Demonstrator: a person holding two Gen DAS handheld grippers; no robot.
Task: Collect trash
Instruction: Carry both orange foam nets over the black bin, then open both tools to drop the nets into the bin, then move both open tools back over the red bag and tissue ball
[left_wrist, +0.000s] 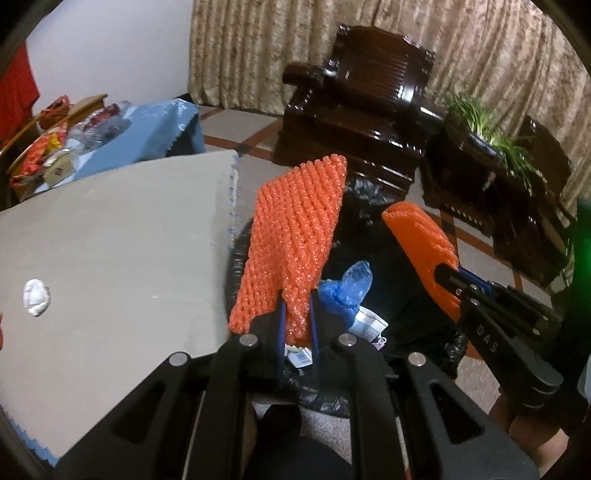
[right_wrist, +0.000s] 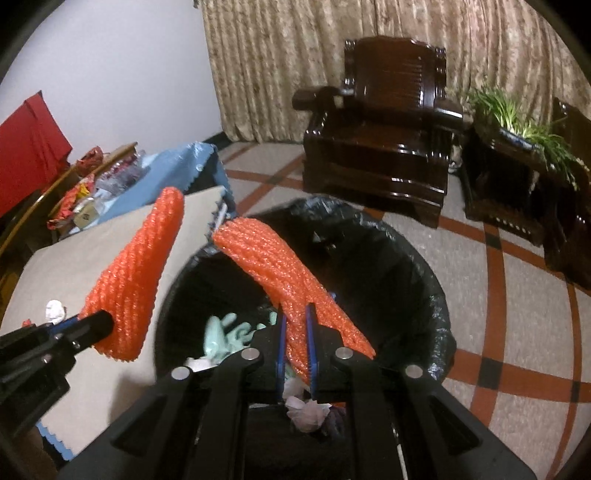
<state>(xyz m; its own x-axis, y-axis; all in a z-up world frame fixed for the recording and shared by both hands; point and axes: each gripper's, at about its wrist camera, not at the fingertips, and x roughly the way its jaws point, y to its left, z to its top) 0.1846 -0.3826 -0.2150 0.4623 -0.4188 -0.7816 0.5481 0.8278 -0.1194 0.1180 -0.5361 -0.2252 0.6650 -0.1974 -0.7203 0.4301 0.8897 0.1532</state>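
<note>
My left gripper (left_wrist: 297, 299) is shut on an orange foam net sleeve (left_wrist: 295, 229) and holds it over the rim of a bin lined with a black bag (left_wrist: 406, 317). My right gripper (right_wrist: 295, 314) is shut on a second orange foam net sleeve (right_wrist: 280, 266) above the same bin (right_wrist: 417, 277). Each gripper shows in the other's view: the right one (left_wrist: 448, 275) with its sleeve (left_wrist: 417, 236), the left one (right_wrist: 99, 321) with its sleeve (right_wrist: 140, 273). The bin holds blue plastic (left_wrist: 347, 288), green gloves (right_wrist: 225, 332), and crumpled tissue (right_wrist: 306, 410).
A grey-clothed table (left_wrist: 110, 258) stands left of the bin with a crumpled white tissue (left_wrist: 36, 297) on it. Behind it is a blue-clothed table (left_wrist: 155, 133) with packets. A dark wooden armchair (right_wrist: 380, 147) and a plant stand (right_wrist: 517, 166) stand on the tiled floor.
</note>
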